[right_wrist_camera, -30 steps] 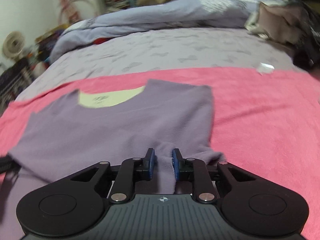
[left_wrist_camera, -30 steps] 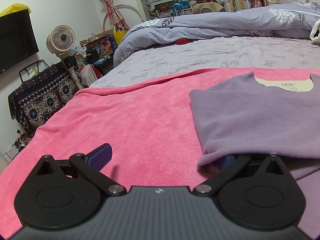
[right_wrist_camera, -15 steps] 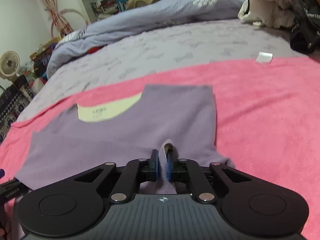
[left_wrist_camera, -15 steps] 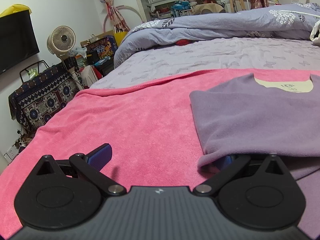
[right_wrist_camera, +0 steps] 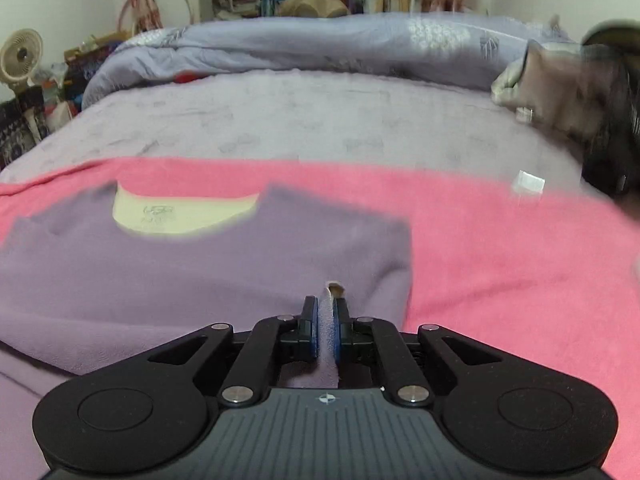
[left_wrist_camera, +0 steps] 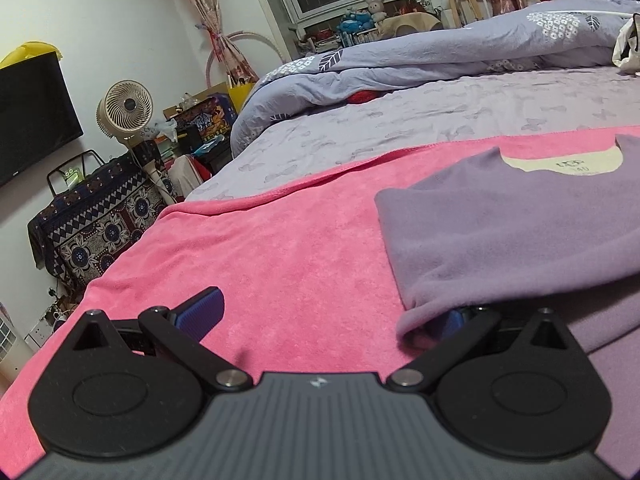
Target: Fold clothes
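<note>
A purple garment (right_wrist_camera: pixel 192 276) is pinched by the right gripper (right_wrist_camera: pixel 327 322) while the left gripper (left_wrist_camera: pixel 332 312) is spread wide.

A raised fold of the garment is clamped between the right gripper's blue pads, the rest being spread ahead and to the left over a pink blanket (right_wrist_camera: pixel 500 248). The left gripper's right finger is tucked under the garment's near corner; nothing is pressed. Beyond, a lilac sheet (left_wrist_camera: pixel 400 128) and a bunched duvet (left_wrist_camera: pixel 420 56) are seen.
</note>
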